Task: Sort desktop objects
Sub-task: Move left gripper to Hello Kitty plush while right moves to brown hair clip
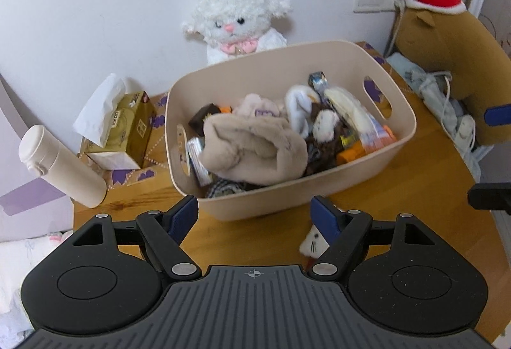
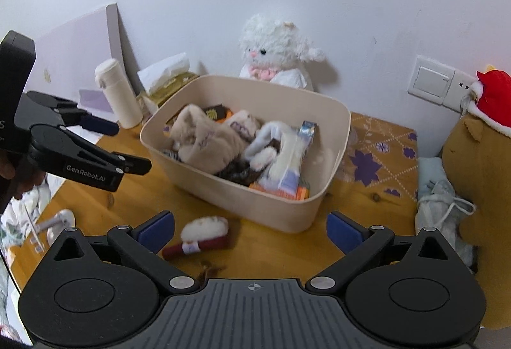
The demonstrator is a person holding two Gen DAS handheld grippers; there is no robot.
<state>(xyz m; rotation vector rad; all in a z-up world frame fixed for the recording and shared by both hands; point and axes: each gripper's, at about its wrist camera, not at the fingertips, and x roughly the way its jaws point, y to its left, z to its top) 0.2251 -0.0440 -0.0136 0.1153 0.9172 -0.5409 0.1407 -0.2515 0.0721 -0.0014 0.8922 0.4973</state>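
A beige bin (image 1: 287,198) stands mid-table, filled with several soft toys, a tan fur piece (image 1: 255,151) and snack packets. Before it, my left gripper (image 1: 254,216) is open with nothing between its blue pads. A small white and brown plush (image 1: 314,245) lies on the wood by its right finger, half hidden. The right wrist view shows that plush (image 2: 204,232) in front of the bin (image 2: 287,214), with my right gripper (image 2: 250,230) open wide above the table and not touching it. My left gripper (image 2: 123,146) hangs open at the left, held by a hand.
Along the wall sit a white lamb plush (image 1: 236,19), a gold tissue box (image 1: 127,128) and a white bottle (image 1: 60,166). A brown plush with a red hat (image 1: 447,39) and pale cloth (image 1: 440,99) crowd the right side. The table edge (image 2: 48,198) drops off at the left.
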